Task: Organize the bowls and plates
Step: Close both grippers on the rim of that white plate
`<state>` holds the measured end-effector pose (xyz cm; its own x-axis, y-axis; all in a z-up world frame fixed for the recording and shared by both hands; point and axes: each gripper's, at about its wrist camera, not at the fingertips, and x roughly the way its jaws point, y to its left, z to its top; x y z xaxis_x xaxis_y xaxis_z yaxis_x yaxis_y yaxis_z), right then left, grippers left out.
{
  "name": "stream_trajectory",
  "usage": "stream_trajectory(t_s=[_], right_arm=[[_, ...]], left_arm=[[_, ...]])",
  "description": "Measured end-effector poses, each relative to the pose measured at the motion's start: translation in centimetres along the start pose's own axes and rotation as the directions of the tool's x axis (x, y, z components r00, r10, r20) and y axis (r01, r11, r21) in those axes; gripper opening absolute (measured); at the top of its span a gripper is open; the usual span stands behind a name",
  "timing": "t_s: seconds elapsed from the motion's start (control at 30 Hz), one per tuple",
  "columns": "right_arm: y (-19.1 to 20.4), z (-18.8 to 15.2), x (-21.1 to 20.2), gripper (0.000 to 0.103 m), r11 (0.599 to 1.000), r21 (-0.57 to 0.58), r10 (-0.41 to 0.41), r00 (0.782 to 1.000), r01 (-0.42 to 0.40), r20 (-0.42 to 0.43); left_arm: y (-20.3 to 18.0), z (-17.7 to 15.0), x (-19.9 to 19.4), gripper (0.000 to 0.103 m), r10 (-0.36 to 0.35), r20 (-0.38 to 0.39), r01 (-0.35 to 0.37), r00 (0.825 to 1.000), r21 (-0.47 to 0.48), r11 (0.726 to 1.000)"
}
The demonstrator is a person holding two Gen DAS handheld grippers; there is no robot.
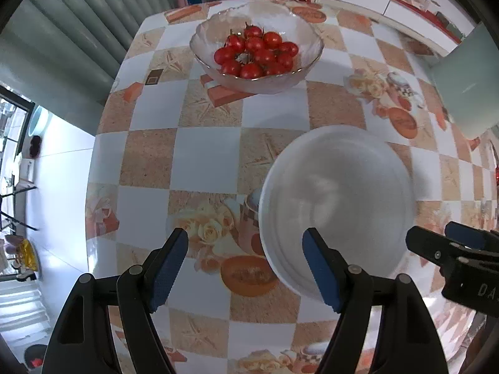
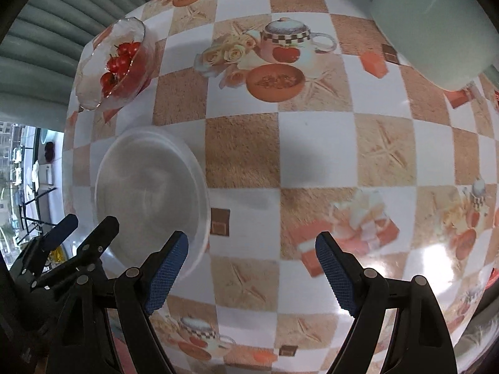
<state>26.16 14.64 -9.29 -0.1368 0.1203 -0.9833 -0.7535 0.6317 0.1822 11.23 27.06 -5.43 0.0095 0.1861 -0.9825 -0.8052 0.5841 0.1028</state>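
A white bowl (image 1: 338,205) sits on the checkered table (image 1: 205,162); the right wrist view shows the same bowl (image 2: 149,193) at the left. My left gripper (image 1: 246,268) hangs open above the table, its right finger over the bowl's near-left rim and its left finger outside it. My right gripper (image 2: 252,272) is open too, nothing between its fingers, its left finger by the bowl's right edge. A glass bowl of cherry tomatoes (image 1: 257,46) stands at the far side, seen also as the glass bowl (image 2: 113,62) in the right wrist view.
A pale green cylindrical container (image 1: 467,84) stands at the table's right, the same container (image 2: 436,28) in the right wrist view. The right gripper's tips (image 1: 449,243) show at the left view's right edge. White floor (image 1: 59,162) lies beyond the table's left edge.
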Motion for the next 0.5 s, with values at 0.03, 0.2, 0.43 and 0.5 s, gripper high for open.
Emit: stream_trajectory(t_s=[0.03, 0.2, 0.43, 0.5], right_arm=[[0.3, 0.0, 0.3, 0.085, 1.0, -0.003, -0.002, 1.0, 0.002, -0.002], [1.2, 0.8, 2.1, 0.085, 1.0, -0.003, -0.011, 1.0, 0.011, -0.011], [1.8, 1.3, 3.4, 0.085, 0.999, -0.016, -0.043, 0.999, 0.043, -0.01], [2.4, 1.4, 3.6, 0.084, 0.997, -0.037, -0.063, 0.998, 0.063, -0.009]], left_arm=[[0.0, 0.2, 0.3, 0.079, 0.003, -0.003, -0.003, 1.0, 0.003, 1.0], [-0.4, 1.3, 1.8, 0.079, 0.005, -0.017, -0.005, 1.0, 0.017, 1.0], [-0.5, 1.8, 3.9, 0.079, 0.026, -0.044, -0.024, 0.999, 0.03, 0.999], [-0.6, 1.9, 4.2, 0.079, 0.038, -0.048, -0.036, 0.998, 0.037, 0.999]])
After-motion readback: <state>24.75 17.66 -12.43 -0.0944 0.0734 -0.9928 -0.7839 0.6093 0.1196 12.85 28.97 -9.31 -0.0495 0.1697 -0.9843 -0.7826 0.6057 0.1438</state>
